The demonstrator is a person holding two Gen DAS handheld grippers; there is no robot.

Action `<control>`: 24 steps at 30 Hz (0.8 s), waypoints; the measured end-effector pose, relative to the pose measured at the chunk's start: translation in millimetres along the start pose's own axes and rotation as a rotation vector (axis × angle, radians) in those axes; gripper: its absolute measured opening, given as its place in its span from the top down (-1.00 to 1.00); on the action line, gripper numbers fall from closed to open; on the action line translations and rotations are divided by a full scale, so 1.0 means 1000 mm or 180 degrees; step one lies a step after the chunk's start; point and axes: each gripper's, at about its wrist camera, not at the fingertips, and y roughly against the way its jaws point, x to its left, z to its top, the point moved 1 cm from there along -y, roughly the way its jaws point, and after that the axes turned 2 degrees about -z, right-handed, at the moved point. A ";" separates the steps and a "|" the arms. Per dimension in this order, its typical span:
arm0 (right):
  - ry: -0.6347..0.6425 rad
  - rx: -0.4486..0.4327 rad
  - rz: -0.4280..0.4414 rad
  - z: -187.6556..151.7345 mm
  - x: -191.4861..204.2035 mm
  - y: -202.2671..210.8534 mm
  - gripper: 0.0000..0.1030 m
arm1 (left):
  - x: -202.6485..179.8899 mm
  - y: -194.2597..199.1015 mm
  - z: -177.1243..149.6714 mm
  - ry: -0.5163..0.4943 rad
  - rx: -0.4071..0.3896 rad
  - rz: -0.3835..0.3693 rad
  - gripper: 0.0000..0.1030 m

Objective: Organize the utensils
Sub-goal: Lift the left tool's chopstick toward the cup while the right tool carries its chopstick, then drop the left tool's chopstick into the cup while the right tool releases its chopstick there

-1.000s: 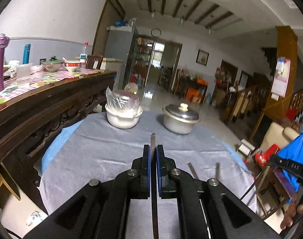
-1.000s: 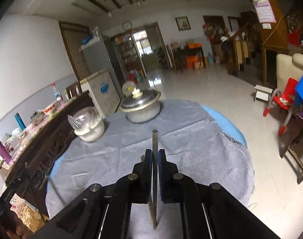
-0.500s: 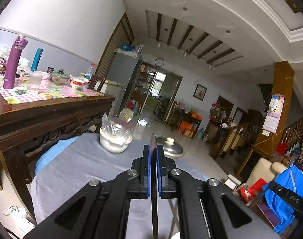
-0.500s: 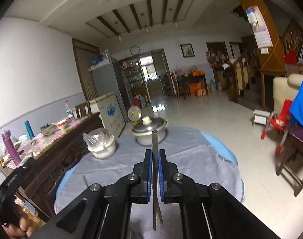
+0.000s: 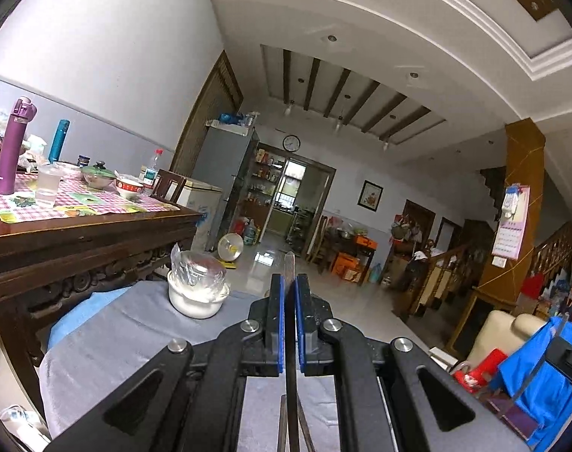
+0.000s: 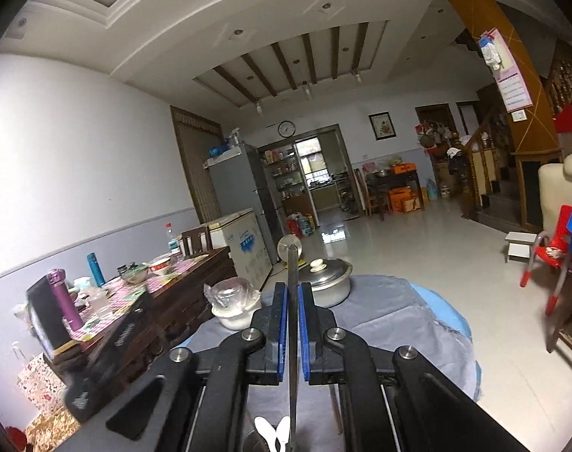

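My left gripper (image 5: pixel 289 282) is shut on a thin metal utensil handle (image 5: pixel 289 263) that sticks up past the blue pads and runs down between the fingers. My right gripper (image 6: pixel 292 290) is shut on a similar metal utensil handle (image 6: pixel 291 263), held upright. Both are raised above a round table under a grey cloth (image 5: pixel 109 339), also in the right wrist view (image 6: pixel 391 312). Below the right gripper, white spoon ends (image 6: pixel 272 427) stand in a metal holder (image 6: pixel 250 440), mostly hidden. Another metal utensil (image 5: pixel 282 425) shows under the left gripper.
A white bowl covered in plastic wrap (image 5: pixel 195 286) and a lidded steel pot (image 6: pixel 329 278) stand at the table's far side. A dark wooden table (image 5: pixel 78 226) with bottles and bowls stands to the left. Red chair (image 6: pixel 549 260) and blue cloth lie right.
Both grippers have tilted upward and risen with their utensils; the table has dropped low in both views. The white spoon ends and holder have come into the right wrist view.
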 end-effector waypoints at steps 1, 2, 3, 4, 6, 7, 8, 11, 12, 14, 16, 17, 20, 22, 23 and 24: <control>-0.0002 0.0010 0.0015 -0.003 0.002 -0.001 0.87 | 0.000 -0.004 -0.004 -0.0032 0.0011 0.0042 0.90; 0.0003 0.0014 0.0022 -0.005 0.003 -0.003 0.87 | -0.001 -0.006 -0.008 -0.0058 0.0021 0.0079 0.90; 0.0021 0.0031 0.0027 -0.008 0.005 -0.006 0.87 | -0.002 -0.008 -0.012 -0.0075 0.0035 0.0105 0.90; 0.0032 0.0058 0.0035 -0.010 0.006 -0.008 0.87 | -0.001 -0.013 -0.017 -0.0087 0.0072 0.0146 0.90; 0.0040 0.0121 0.0064 -0.016 0.009 -0.014 0.87 | 0.000 -0.019 -0.025 -0.0101 0.0134 0.0202 0.90; 0.0052 0.0151 0.0071 -0.019 0.010 -0.018 0.87 | 0.002 -0.024 -0.030 -0.0121 0.0177 0.0238 0.90; 0.0074 0.0181 0.0066 -0.023 0.012 -0.021 0.87 | 0.001 -0.026 -0.033 -0.0140 0.0202 0.0259 0.90; 0.0151 0.0312 0.0059 -0.036 0.015 -0.031 0.87 | 0.004 -0.032 -0.044 -0.0182 0.0312 0.0323 0.90; 0.0158 0.0348 0.0062 -0.039 0.015 -0.034 0.87 | 0.005 -0.034 -0.047 -0.0193 0.0346 0.0346 0.90; 0.0164 0.0413 0.0059 -0.045 0.014 -0.040 0.87 | 0.005 -0.034 -0.051 -0.0218 0.0389 0.0369 0.90; 0.0155 0.0468 0.0056 -0.050 0.013 -0.044 0.87 | 0.005 -0.034 -0.054 -0.0245 0.0413 0.0376 0.90; 0.0148 0.0504 0.0049 -0.053 0.011 -0.047 0.87 | 0.004 -0.033 -0.055 -0.0267 0.0418 0.0377 0.90; 0.0124 0.0559 0.0044 -0.058 0.009 -0.050 0.87 | -0.002 -0.028 -0.058 -0.0316 0.0405 0.0379 0.90; 0.0123 0.0605 0.0049 -0.061 0.010 -0.053 0.87 | -0.005 -0.027 -0.060 -0.0335 0.0412 0.0372 0.90; 0.0127 0.0616 0.0044 -0.062 0.010 -0.053 0.87 | -0.005 -0.028 -0.060 -0.0343 0.0422 0.0374 0.90; 0.0133 0.0631 0.0040 -0.064 0.011 -0.054 0.87 | -0.005 -0.029 -0.060 -0.0347 0.0435 0.0374 0.90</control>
